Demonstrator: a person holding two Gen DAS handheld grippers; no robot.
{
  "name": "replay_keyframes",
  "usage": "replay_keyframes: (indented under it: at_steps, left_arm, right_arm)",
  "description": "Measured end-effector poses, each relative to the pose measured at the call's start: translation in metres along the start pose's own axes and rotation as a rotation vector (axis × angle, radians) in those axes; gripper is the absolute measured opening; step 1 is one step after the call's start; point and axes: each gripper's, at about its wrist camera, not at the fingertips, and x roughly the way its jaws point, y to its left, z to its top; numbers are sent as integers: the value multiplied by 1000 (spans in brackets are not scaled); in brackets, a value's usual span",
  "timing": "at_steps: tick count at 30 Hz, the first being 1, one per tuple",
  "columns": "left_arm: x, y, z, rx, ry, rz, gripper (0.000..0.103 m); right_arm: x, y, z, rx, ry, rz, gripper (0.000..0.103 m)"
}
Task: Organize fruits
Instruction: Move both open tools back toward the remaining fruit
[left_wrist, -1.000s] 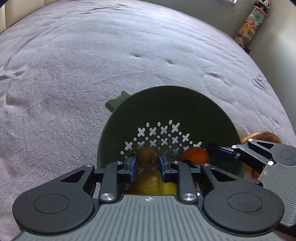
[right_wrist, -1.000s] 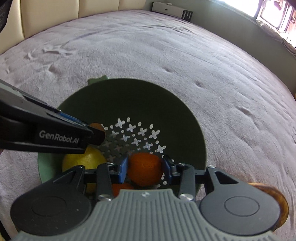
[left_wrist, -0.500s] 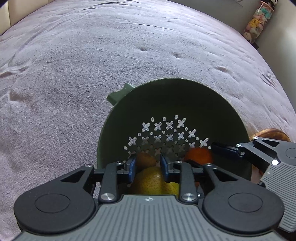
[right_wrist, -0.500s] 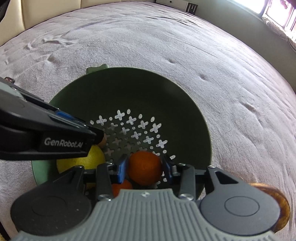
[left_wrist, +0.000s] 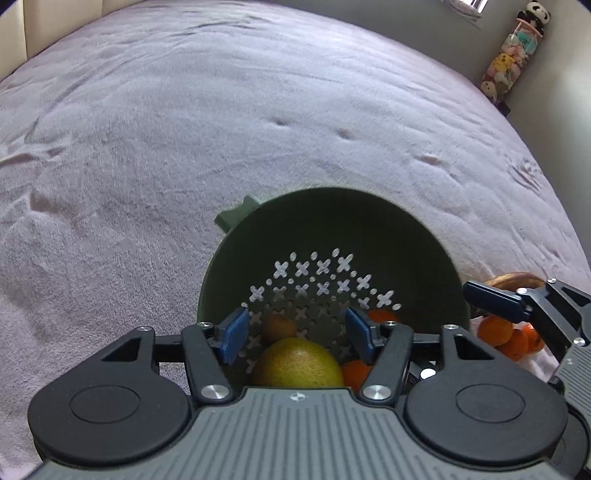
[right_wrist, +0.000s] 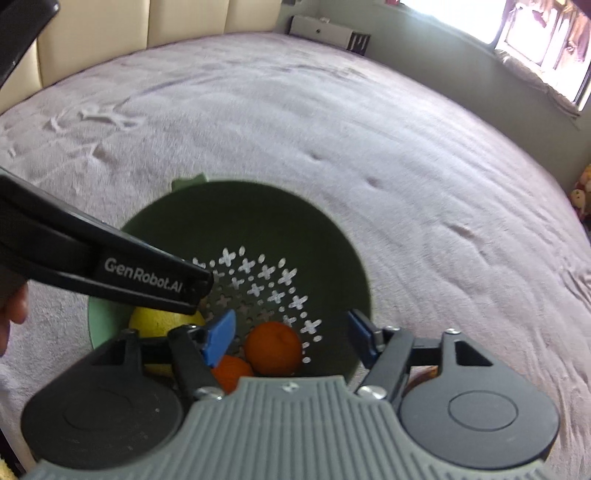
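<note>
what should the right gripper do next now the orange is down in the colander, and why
Probably lift clear and swing toward the wicker basket, where more oranges wait. The right gripper has its jaws opening, pads off the orange, which lies in the green colander beside the pear.

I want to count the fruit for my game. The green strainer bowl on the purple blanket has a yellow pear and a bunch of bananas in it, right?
Almost. There are no bananas. In the right wrist view the green strainer bowl on the purple blanket holds the yellow pear and round orange fruits, like tangerines. The left wrist view shows a small brownish fruit in there too.
</note>
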Motion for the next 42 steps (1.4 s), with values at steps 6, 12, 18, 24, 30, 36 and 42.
replay_keyframes:
  at_steps: [6,12,18,24,30,36,42]
  left_arm:
    - [-26,-14,-1,40,-85,-18,73]
    - [-52,-41,-8,124,-180,-50,74]
    - [-67,-76,-27,242,-236,-94,75]
    - [-73,-105,-47,336,-256,-131,75]
    - [-65,-122,-65,399,-256,-209,75]
    - [-49,-134,-82,450,-228,-269,74]
    - [-31,-148,-100,503,-209,-263,71]
  right_arm:
    - [-35,-4,-4,34,-60,-42,68]
    - [-72,-20,-22,137,-111,-122,71]
    - [-103,-39,-49,256,-130,-208,71]
    - [-122,-57,-84,350,-117,-269,71]
    - [-130,-76,-123,449,-89,-324,71]
    - [-127,-104,-157,610,-41,-384,70]
    - [-113,-117,-172,721,-19,-347,66]
